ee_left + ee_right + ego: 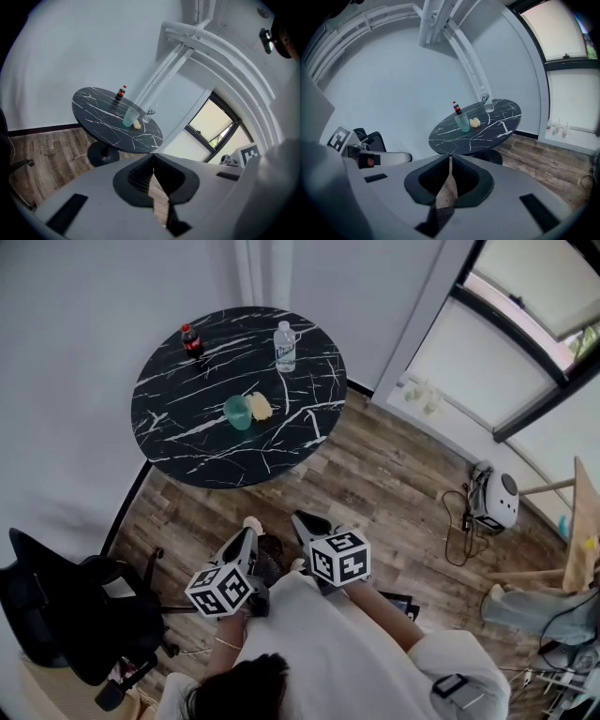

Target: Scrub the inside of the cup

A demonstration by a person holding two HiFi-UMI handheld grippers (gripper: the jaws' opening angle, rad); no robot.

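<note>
1. Both grippers are clenched with nothing in them. The left gripper (pixel 249 526) shows its jaws pressed together in its own view, only floor showing past them, and the right gripper (pixel 305 519) shows the same in its view.
2. Neither tool touches anything. They sit side by side at lower centre of the head view, well apart from the round black marble table (pixel 187 446) at upper left.
3. The teal cup (pixel 238 412) stands upright near the middle of that table. A yellowish sponge (pixel 261 407) lies just beside it, on its right in the frame.
4. The step in hand looks like the approach, with scrubbing not yet begun. To do it well, part both sets of jaws before reaching the tabletop.
5. The sponge lies on the right, so the right gripper is the natural one to take it. The left gripper can then steady the cup by its wall.
6. Come in from the near edge. That keeps clear of the cola bottle (pixel 191 340) and the water bottle (pixel 285 346) at the far rim.
7. Pose: both grippers are held close in front of the person's body. They point up-frame toward the table and tilt somewhat downward, with the marker cubes facing the head camera.
</note>
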